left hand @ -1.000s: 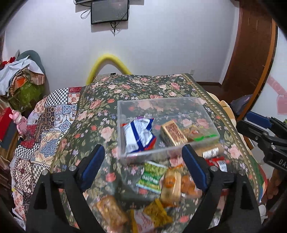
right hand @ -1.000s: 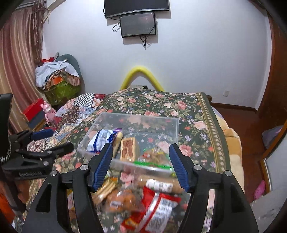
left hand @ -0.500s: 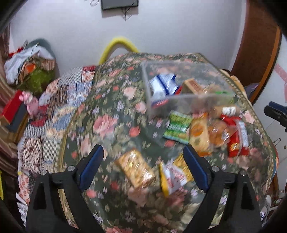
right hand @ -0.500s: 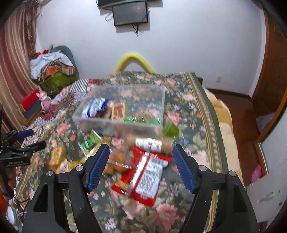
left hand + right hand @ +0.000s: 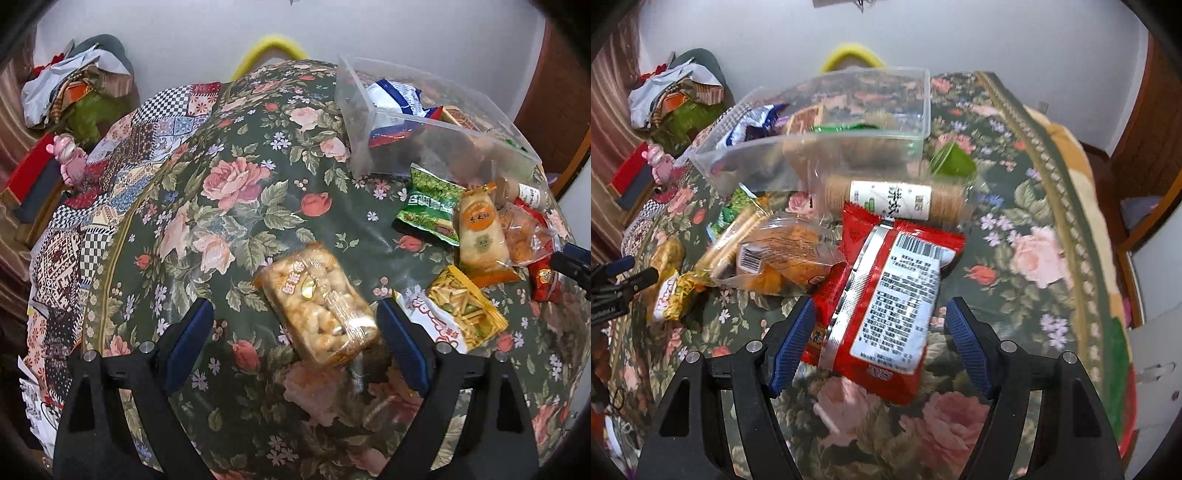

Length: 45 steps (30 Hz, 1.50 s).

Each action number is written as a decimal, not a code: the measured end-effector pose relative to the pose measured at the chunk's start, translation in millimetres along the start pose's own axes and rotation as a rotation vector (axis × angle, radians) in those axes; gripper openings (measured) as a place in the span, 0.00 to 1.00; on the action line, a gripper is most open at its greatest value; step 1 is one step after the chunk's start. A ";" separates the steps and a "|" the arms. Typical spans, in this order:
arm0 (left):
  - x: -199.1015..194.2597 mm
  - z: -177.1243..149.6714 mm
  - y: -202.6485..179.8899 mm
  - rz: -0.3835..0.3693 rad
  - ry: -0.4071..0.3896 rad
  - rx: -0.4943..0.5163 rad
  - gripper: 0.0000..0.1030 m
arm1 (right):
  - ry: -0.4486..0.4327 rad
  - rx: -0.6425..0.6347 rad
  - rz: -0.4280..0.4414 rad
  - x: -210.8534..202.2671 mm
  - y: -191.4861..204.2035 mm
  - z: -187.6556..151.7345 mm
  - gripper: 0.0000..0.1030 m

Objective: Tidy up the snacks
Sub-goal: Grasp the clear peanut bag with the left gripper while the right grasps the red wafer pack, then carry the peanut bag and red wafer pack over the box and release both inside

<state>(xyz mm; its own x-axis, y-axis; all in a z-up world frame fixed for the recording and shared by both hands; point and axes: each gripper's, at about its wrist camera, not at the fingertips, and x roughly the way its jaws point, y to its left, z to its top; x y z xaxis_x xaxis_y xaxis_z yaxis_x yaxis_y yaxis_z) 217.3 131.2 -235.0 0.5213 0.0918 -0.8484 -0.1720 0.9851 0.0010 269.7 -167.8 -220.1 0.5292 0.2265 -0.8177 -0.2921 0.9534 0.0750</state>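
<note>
Across the flowered bedspread [image 5: 236,177] we go from left to right, starting with our left gripper [image 5: 291,336], whose fingers [image 5: 188,332] stand wide apart with nothing pressed between them. They straddle a clear pack of golden puffed snacks [image 5: 317,306], which lies nearer the right finger, so we judge it to be the next pick; its label carries Chinese characters too glary to read. Right of it lies a yellow packet [image 5: 465,306] over a white wrapper with red script, then a green packet [image 5: 432,206] with white Chinese lettering and an orange pack [image 5: 480,232] with a round brown seal. Behind them the clear box [image 5: 406,122] already holds a blue-and-white bag and a brown bar, so we take it as the place where the loose snacks belong. Further right, our right gripper [image 5: 879,332] has its fingers [image 5: 967,339] parted and bracketing a red packet [image 5: 886,295] without squeezing it. The packet lies back side up, showing a barcode and a white panel of fine print that we cannot read. Beyond it a paper-wrapped roll [image 5: 894,199] bears a white label with blurred characters, just in front of the box wall, and a green cap sits beside it. The snacks are heaped near the box, likely to keep each carry short.
</note>
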 end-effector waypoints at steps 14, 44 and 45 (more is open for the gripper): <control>36.2 0.0 -4.8 -0.029 0.032 0.000 0.49 | -0.001 0.030 0.000 23.9 -3.9 1.2 0.75; -56.7 39.6 -44.4 -0.064 -0.169 0.063 0.43 | -0.216 0.049 0.007 -65.5 -24.0 26.0 0.64; -59.0 42.9 -47.8 -0.069 -0.176 0.064 0.43 | -0.224 0.045 0.011 -68.4 -22.8 27.6 0.64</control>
<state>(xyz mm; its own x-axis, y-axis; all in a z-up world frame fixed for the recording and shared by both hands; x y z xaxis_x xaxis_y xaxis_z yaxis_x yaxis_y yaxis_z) 230.6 85.0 -162.2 0.6692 0.0423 -0.7418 -0.0799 0.9967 -0.0153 262.1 -199.6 -150.2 0.6915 0.2706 -0.6697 -0.2657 0.9575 0.1125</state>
